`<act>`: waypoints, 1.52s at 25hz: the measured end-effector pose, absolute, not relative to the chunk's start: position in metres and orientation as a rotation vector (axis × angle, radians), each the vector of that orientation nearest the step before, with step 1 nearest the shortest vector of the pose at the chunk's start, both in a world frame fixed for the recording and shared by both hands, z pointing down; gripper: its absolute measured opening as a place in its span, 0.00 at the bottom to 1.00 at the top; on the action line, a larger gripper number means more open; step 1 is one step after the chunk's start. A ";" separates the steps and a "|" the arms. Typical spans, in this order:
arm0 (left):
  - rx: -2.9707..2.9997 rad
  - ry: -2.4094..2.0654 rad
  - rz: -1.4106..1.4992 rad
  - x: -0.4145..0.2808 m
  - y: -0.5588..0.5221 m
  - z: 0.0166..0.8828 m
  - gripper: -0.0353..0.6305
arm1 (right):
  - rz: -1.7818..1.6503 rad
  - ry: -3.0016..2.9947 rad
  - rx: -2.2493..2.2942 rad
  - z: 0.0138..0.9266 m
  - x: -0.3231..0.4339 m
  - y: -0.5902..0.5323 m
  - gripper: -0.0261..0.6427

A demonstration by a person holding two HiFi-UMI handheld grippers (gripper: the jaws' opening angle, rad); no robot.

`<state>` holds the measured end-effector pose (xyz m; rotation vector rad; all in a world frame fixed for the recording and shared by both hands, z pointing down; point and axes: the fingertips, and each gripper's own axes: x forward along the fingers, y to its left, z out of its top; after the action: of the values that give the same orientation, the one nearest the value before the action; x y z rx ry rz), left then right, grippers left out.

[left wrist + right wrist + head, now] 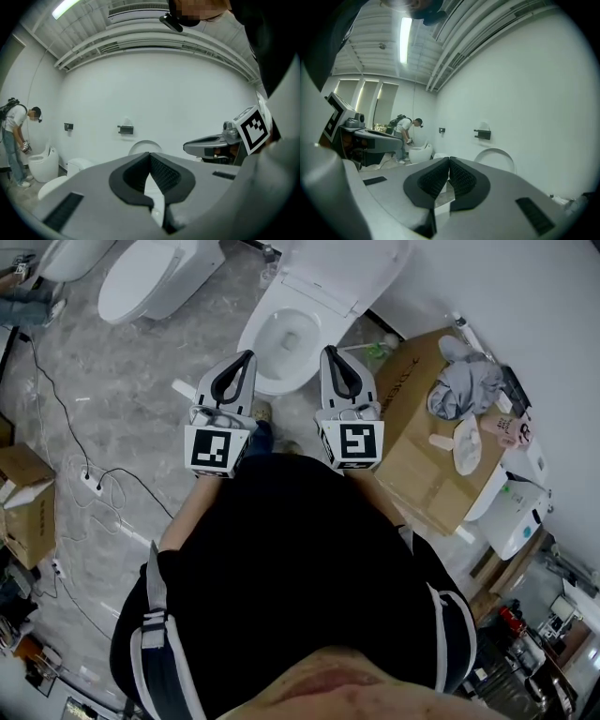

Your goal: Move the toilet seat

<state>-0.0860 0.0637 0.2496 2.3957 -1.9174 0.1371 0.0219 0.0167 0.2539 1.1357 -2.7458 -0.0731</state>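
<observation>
A white toilet stands ahead of me on the grey floor with its bowl uncovered. Its raised lid leans back toward the wall; I cannot tell the seat ring apart from it. My left gripper is shut and empty, its tips at the bowl's left front rim. My right gripper is shut and empty too, its tips at the right front rim. In the left gripper view the shut gripper points at the raised lid. In the right gripper view the shut gripper has the lid just to its right.
A cardboard box with a grey cloth on it stands right of the toilet. A second toilet is at the far left. Cables and small boxes lie on the left floor. Another person bends over a distant toilet.
</observation>
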 end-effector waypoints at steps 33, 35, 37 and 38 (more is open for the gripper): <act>2.393 -1.781 0.265 -0.105 -0.042 0.304 0.06 | 0.023 -2.676 1.133 0.308 -0.001 -0.078 0.07; 2.390 -1.784 0.270 -0.103 -0.046 0.312 0.06 | 0.002 -2.668 1.098 0.320 0.002 -0.083 0.08; 2.392 -1.781 0.284 -0.103 -0.048 0.321 0.06 | -0.004 -2.662 1.069 0.330 0.001 -0.087 0.07; 2.390 -1.778 0.291 -0.103 -0.048 0.326 0.06 | 0.002 -2.647 1.050 0.336 0.001 -0.088 0.07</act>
<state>-0.1028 -0.0475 0.3262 2.3904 -1.7778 0.2909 0.0007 -0.0876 0.3359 1.0504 -2.6468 0.0017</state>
